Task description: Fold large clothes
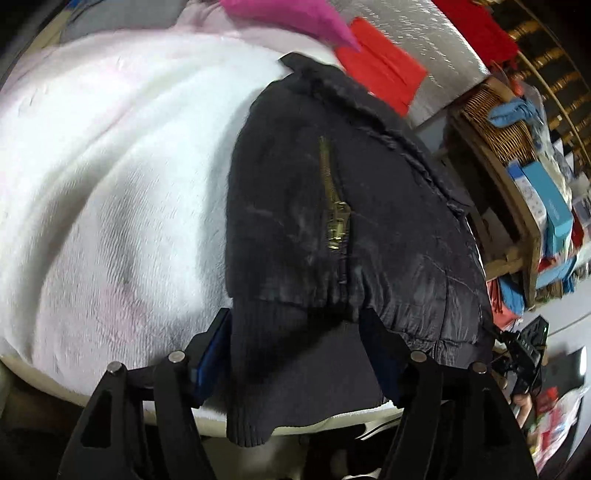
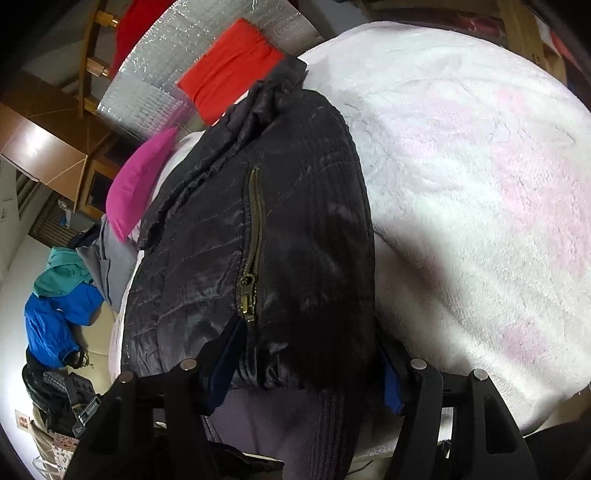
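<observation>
A black padded jacket (image 1: 332, 206) with a brass pocket zip (image 1: 334, 206) lies folded lengthwise on a white and pink fleece blanket (image 1: 110, 177). Its ribbed hem (image 1: 295, 354) hangs over the near edge, between the fingers of my left gripper (image 1: 295, 325). The blue pads stand beside the hem with a little slack, so that gripper is open. In the right wrist view the same jacket (image 2: 295, 229) fills the gap of my right gripper (image 2: 306, 332), whose pads (image 2: 223, 362) press its lower edge from both sides.
Beyond the jacket lie a pink cloth (image 1: 295, 18) and a red cloth (image 1: 384, 70) on a silver foil mat (image 2: 155, 85). A wicker basket (image 1: 498, 125) and wooden shelf with boxes stand at one side. Blue and teal clothes (image 2: 59, 310) are piled on the floor.
</observation>
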Tool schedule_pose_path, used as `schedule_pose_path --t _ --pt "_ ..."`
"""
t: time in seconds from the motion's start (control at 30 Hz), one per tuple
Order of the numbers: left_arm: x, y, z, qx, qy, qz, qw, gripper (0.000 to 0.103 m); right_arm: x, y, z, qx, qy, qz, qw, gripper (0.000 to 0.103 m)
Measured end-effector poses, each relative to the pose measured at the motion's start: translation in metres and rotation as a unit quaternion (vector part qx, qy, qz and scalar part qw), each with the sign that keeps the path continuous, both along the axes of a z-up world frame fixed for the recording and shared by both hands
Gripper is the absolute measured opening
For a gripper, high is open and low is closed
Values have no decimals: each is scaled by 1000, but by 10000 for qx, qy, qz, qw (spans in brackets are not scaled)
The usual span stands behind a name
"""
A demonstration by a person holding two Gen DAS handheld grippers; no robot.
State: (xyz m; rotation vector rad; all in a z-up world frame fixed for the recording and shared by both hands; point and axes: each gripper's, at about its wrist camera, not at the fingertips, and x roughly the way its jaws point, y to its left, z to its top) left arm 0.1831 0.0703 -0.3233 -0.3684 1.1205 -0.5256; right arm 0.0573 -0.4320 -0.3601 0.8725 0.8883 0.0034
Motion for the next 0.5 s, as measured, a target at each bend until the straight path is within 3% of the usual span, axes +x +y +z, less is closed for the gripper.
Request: schedule_pose_path --t 0.07,0.13,0.2,0.37,0.43,0.5 --pt "-3 -2 3 -68 -85 -114 9999 68 2 6 4 -210 8 80 9997 52" --pt "-5 -3 5 -6 -168 -138 9998 49 1 6 6 -250 -52 114 9996 45" --pt "-5 0 4 2 -175 -85 9998 39 -1 5 7 -159 -133 102 9997 44" --pt "-5 2 1 126 -192 -81 9997 40 1 3 -7 237 116 102 9996 51" --pt "-7 -1 1 220 -256 -104 9994 41 1 7 -2 105 24 182 9998 52" --pt "-10 -5 3 348 -391 -150 9985 41 1 14 1 -187 -31 280 9994 42"
